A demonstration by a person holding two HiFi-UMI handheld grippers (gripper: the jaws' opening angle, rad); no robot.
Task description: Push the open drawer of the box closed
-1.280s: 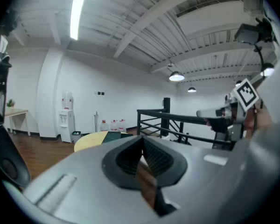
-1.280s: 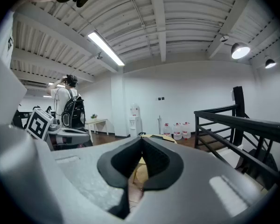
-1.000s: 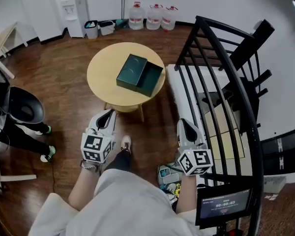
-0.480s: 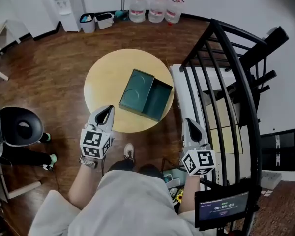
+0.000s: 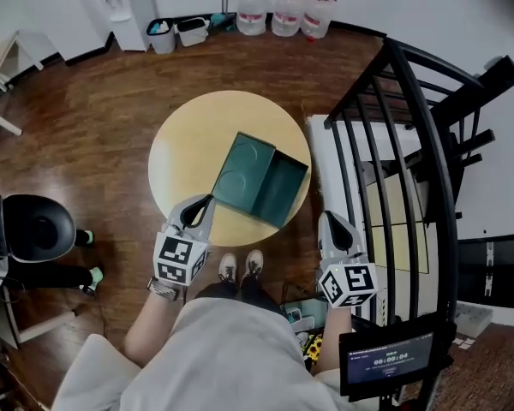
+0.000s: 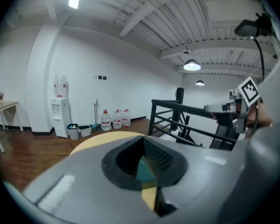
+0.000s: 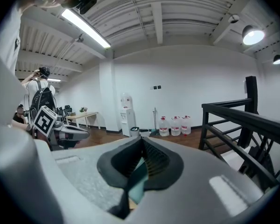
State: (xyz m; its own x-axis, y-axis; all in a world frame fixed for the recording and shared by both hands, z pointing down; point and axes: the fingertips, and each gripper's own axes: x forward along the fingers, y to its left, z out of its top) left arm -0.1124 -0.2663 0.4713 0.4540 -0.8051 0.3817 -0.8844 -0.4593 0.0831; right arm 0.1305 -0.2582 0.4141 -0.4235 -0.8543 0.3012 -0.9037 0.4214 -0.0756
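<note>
Green box on a round counter, its drawer pulled out.
The wooden counter (image 5: 184, 148) carries the dark green box (image 5: 242, 168) near its right edge, with the open drawer (image 5: 284, 195) sticking out rightward. The left tongs (image 5: 204, 204) hover at the counter's near rim, just beside the box. The right tongs (image 5: 326, 219) hang off the counter. Both pairs are pressed together, pinching nothing.
</note>
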